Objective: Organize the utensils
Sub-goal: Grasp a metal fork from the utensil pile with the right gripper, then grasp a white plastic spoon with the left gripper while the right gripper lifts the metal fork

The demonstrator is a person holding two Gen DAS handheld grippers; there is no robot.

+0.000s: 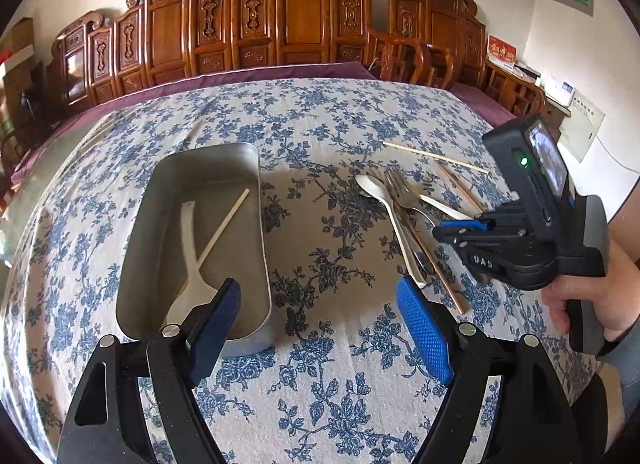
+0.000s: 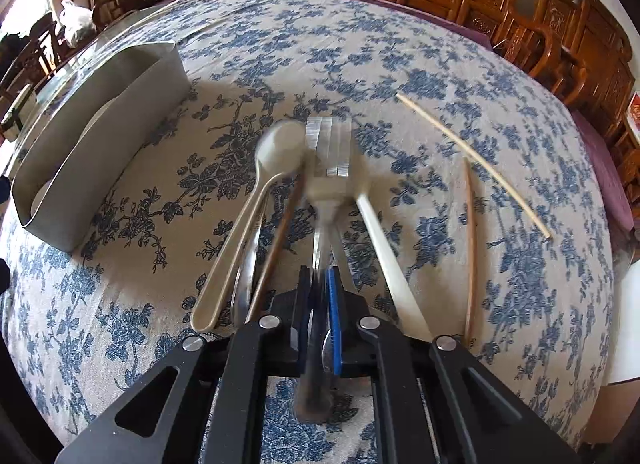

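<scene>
A grey metal tray (image 1: 256, 223) on the floral tablecloth holds a white rice paddle (image 1: 188, 260) and a pale chopstick (image 1: 226, 223). My left gripper (image 1: 320, 328) is open and empty, just in front of the tray's near end. To the right lies a pile of utensils: a white spoon (image 1: 380, 203), a metal fork (image 1: 402, 187) and a brown chopstick (image 1: 436, 264). My right gripper (image 2: 320, 304) is shut on the metal fork (image 2: 328, 167), whose head is blurred, over the cream spoon (image 2: 256, 207). The right gripper also shows in the left wrist view (image 1: 464, 236).
A pale chopstick (image 2: 472, 159) and a brown chopstick (image 2: 470, 248) lie apart to the right. A white handle (image 2: 384, 248) lies beside the fork. The tray (image 2: 100, 135) stands left of the pile. Carved wooden chairs (image 1: 288, 11) line the far table edge.
</scene>
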